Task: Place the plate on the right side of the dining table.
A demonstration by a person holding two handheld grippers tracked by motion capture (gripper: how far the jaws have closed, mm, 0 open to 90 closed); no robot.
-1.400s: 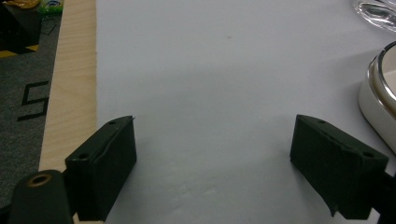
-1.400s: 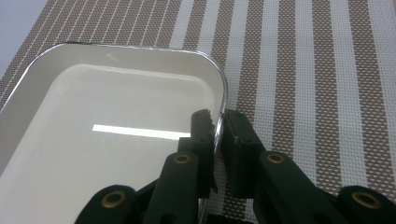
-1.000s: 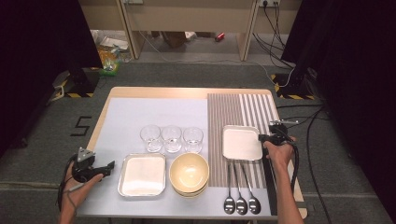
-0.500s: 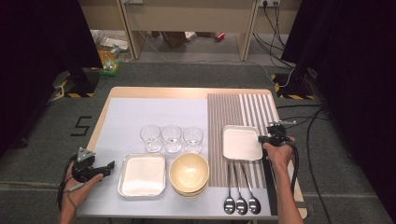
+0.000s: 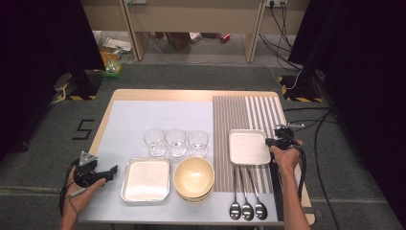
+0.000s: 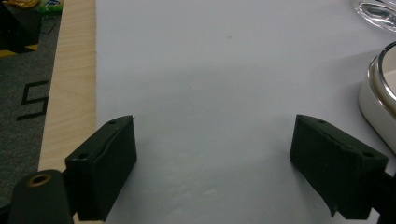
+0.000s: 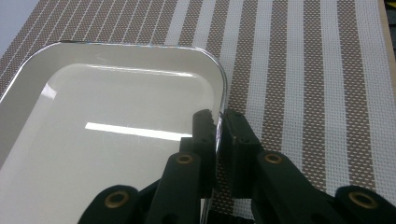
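Pinching the right rim of the white tray (image 7: 107, 140) on the striped placemat (image 7: 303, 70): my right gripper (image 7: 218, 122) has just been closing, one jaw inside the wall, one outside. My left gripper (image 6: 212, 154) rests wide apart over bare tabletop (image 6: 210, 70), holding nothing.

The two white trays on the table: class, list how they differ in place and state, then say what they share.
The right tray lies on the striped mat; the left tray lies on the plain sheet. The right tool pinches the right tray's rim; the left tool stands open beside the left tray, not touching it. Both are white, rectangular, round-cornered and empty.
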